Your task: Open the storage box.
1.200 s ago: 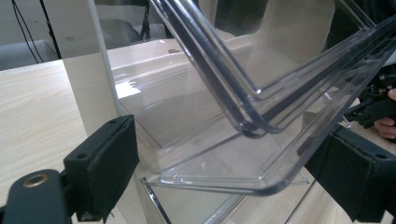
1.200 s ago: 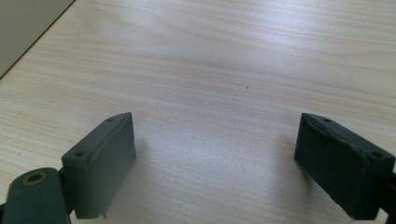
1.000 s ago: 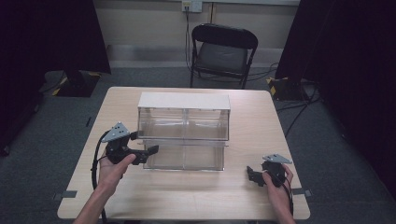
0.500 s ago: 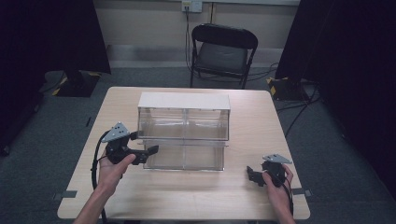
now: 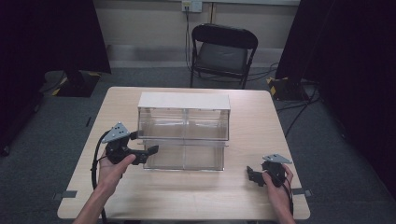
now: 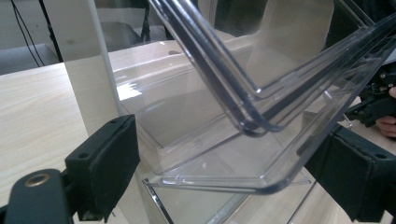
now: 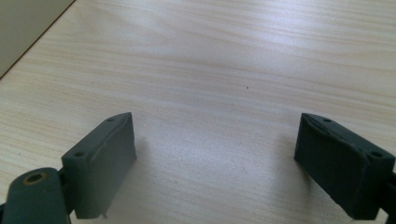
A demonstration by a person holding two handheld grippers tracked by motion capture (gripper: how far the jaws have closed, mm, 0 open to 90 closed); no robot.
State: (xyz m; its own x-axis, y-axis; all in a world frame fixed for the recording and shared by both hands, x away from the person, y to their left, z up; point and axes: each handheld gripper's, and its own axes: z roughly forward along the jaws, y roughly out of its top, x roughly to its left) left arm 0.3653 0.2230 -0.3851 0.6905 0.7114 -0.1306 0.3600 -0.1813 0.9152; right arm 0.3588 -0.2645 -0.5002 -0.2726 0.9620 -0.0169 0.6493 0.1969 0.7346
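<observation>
Your left gripper (image 5: 148, 151) hasn't moved in the last second, jaws spread around the clear drawer (image 6: 219, 154); your right gripper (image 5: 252, 175) rests released on the bench (image 5: 196, 196).

Left gripper view: clear bin (image 6: 261, 140) cropped at 12 and 3 o'clock, can't tell if the pads (image 6: 109, 163) touch it. High view: both forearms cut off at 6 o'clock; right hand-held gripper (image 5: 256, 175) too small to read its jaw gap. Chair (image 5: 223, 51) legs partly behind the tabletop (image 5: 261, 116).
</observation>
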